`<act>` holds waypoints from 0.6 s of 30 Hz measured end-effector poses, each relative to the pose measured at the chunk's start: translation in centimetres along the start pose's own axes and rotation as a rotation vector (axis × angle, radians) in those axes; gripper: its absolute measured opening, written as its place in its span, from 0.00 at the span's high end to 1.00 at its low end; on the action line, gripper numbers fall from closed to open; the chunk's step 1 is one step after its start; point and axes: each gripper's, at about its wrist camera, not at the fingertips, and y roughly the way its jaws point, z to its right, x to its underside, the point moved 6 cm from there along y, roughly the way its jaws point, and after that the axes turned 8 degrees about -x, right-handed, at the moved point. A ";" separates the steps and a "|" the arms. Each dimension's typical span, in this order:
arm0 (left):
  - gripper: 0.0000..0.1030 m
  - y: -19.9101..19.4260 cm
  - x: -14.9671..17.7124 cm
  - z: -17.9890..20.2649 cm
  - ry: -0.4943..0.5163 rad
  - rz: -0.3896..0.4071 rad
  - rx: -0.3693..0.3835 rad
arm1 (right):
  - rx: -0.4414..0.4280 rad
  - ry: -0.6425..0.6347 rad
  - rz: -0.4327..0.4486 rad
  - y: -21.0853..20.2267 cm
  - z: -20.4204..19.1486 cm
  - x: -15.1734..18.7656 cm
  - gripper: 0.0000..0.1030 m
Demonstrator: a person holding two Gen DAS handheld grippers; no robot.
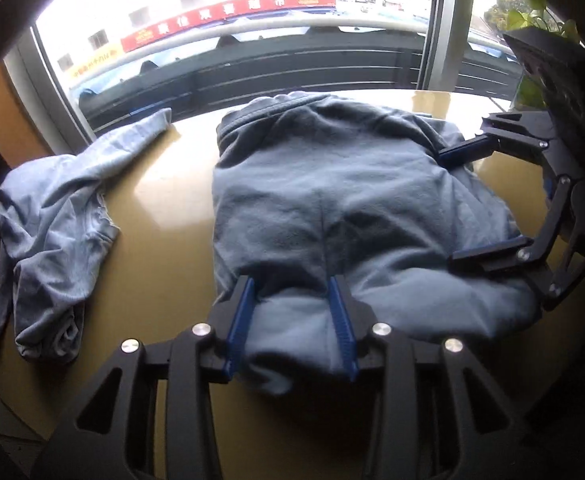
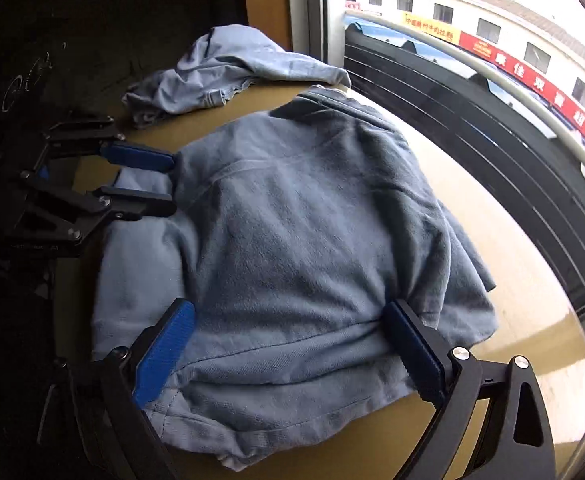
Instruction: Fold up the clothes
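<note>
A blue-grey sweatshirt (image 1: 352,200) (image 2: 292,220) lies folded into a thick bundle on the tan table (image 1: 164,208) (image 2: 524,300). My left gripper (image 1: 292,284) (image 2: 172,184) is at the bundle's near edge, partly open, with a bulge of the cloth lying between its blue pads (image 1: 242,312). My right gripper (image 2: 288,306) (image 1: 472,204) stands wide open at the bundle's right side. Its two fingers (image 2: 412,356) rest on the fabric far apart and pinch nothing.
A lighter blue garment (image 1: 52,220) (image 2: 220,72) lies crumpled at the table's left side. Behind the table are a window with a dark railing (image 1: 292,64) (image 2: 492,128) and a potted plant (image 1: 532,20) at the far right corner.
</note>
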 end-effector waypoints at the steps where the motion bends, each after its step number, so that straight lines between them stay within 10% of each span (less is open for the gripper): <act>1: 0.63 -0.1 -0.3 -0.1 -0.009 -0.006 0.018 | 0.023 0.013 -0.018 -0.6 -0.3 0.0 0.07; 8: 0.42 0.8 -2.5 0.4 0.023 -0.002 0.024 | 0.084 0.044 0.056 -6.8 -6.3 -1.0 0.06; 18: 0.39 2.0 -4.4 1.4 0.042 0.003 0.013 | 0.180 0.240 0.085 -9.3 -6.5 4.7 0.03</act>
